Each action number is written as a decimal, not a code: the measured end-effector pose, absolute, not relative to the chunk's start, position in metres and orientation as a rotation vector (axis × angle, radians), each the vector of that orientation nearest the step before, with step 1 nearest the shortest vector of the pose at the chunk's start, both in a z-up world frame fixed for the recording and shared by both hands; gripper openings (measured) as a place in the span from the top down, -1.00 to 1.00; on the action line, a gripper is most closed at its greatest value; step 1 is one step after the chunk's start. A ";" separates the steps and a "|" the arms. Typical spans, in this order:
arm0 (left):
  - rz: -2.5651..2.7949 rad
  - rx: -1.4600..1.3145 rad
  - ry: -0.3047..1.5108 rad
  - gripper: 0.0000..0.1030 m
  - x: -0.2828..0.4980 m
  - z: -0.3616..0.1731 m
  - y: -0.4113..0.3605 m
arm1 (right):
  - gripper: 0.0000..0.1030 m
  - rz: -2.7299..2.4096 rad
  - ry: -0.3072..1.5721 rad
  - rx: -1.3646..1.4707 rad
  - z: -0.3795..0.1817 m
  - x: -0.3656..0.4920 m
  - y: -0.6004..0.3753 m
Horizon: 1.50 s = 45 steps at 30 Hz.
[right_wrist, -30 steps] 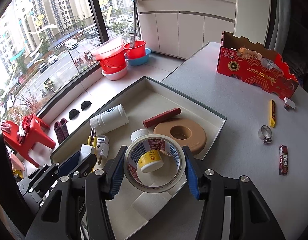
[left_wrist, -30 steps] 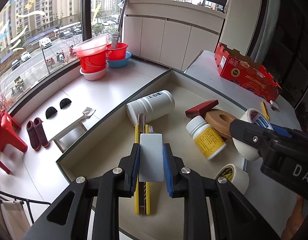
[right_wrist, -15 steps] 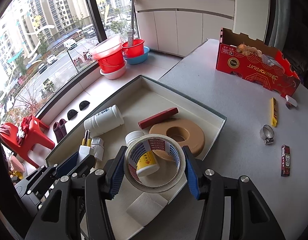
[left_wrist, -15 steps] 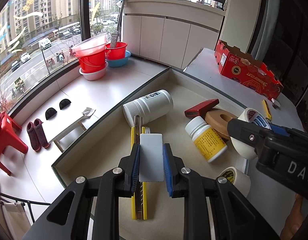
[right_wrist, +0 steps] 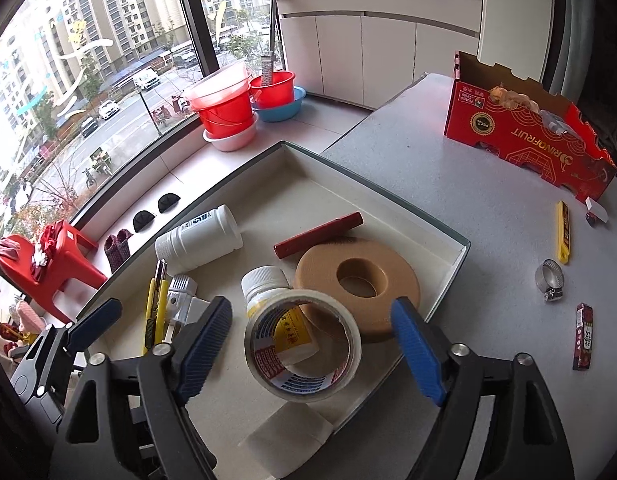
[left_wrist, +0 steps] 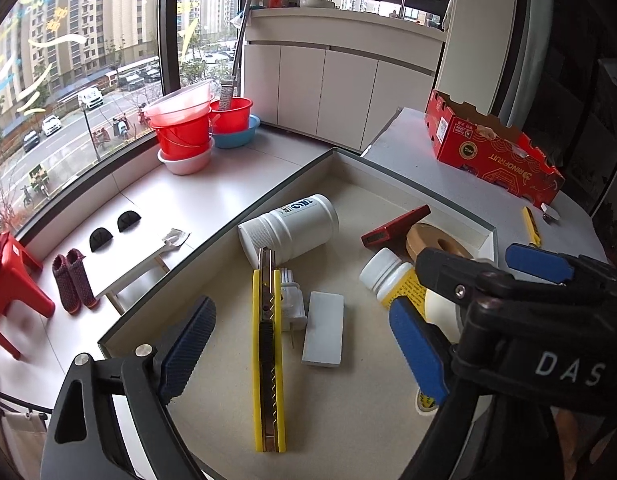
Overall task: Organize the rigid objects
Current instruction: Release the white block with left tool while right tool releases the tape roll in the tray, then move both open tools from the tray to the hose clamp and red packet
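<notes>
Landmark taken: the tray [right_wrist: 460, 248] on the grey table [right_wrist: 488, 200]. My left gripper [left_wrist: 300, 344] stands over the tray's near-left part with jaws spread wide and nothing between them. On the tray floor below it, from the left: a yellow utility knife [left_wrist: 268, 344] lying lengthwise, a white plug [left_wrist: 292, 300] just beside it, then a flat grey block [left_wrist: 323, 328] lying free. Beyond these, toward the tray's far-left wall, a large white bottle [left_wrist: 292, 228] lies on its side. At the tray's middle lie a small yellow-labelled bottle [right_wrist: 268, 284], a red bar [right_wrist: 320, 234] and a tan ring [right_wrist: 356, 280]. My right gripper [right_wrist: 312, 344] is over the tray's near edge, jaws wide apart, a tape roll [right_wrist: 304, 344] between them untouched by either pad. Right of the tray, on the table, a hose clamp [right_wrist: 550, 278]
</notes>
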<state>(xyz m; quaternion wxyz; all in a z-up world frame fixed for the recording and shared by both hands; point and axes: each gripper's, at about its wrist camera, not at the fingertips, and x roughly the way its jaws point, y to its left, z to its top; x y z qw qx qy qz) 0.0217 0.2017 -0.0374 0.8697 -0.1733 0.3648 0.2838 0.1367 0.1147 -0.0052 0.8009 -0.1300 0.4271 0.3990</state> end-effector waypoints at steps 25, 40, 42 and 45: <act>0.279 -0.232 0.782 -0.99 0.032 -0.017 0.072 | -0.84 0.379 1.046 -0.208 -0.053 0.127 -0.122; 0.232 -0.234 0.926 -0.99 0.101 -0.074 0.023 | -0.98 0.375 0.988 -0.199 -0.066 0.142 -0.149; 0.238 -0.269 0.908 -0.99 0.102 -0.074 0.030 | -0.98 0.414 0.978 -0.221 -0.068 0.157 -0.138; 0.208 -0.345 0.891 -0.99 0.103 -0.071 0.040 | -0.98 0.479 0.975 -0.259 -0.069 0.175 -0.127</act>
